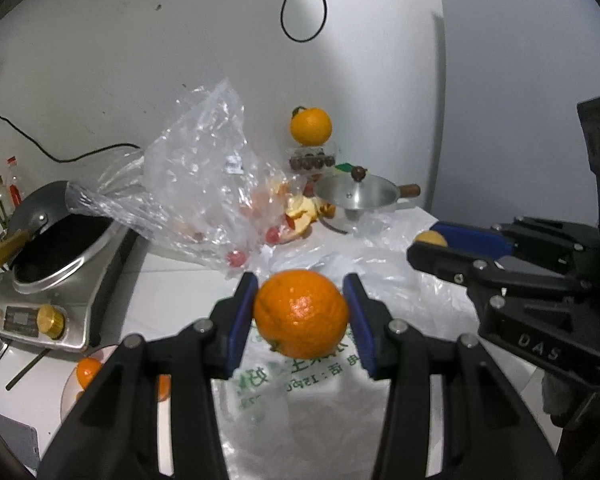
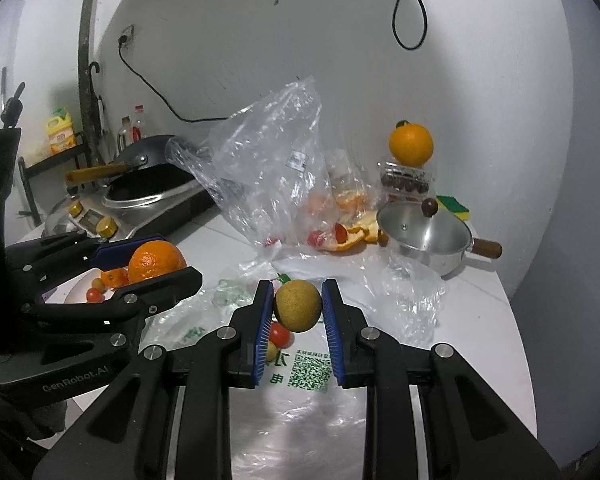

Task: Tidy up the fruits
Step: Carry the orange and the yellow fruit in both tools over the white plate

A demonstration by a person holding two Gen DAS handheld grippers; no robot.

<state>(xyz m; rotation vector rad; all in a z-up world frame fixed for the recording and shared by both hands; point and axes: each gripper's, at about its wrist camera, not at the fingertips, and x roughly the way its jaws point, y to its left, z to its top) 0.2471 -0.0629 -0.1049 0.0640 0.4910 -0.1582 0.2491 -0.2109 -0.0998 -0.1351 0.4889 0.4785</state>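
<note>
Orange (image 1: 301,312) sits clamped inside left tool (image 1: 300,316).

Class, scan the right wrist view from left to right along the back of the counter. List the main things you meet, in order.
Black wok on the silver cooker → crumpled clear plastic bag → orange on a clear box → shiny steel pot with a wooden handle.
</note>
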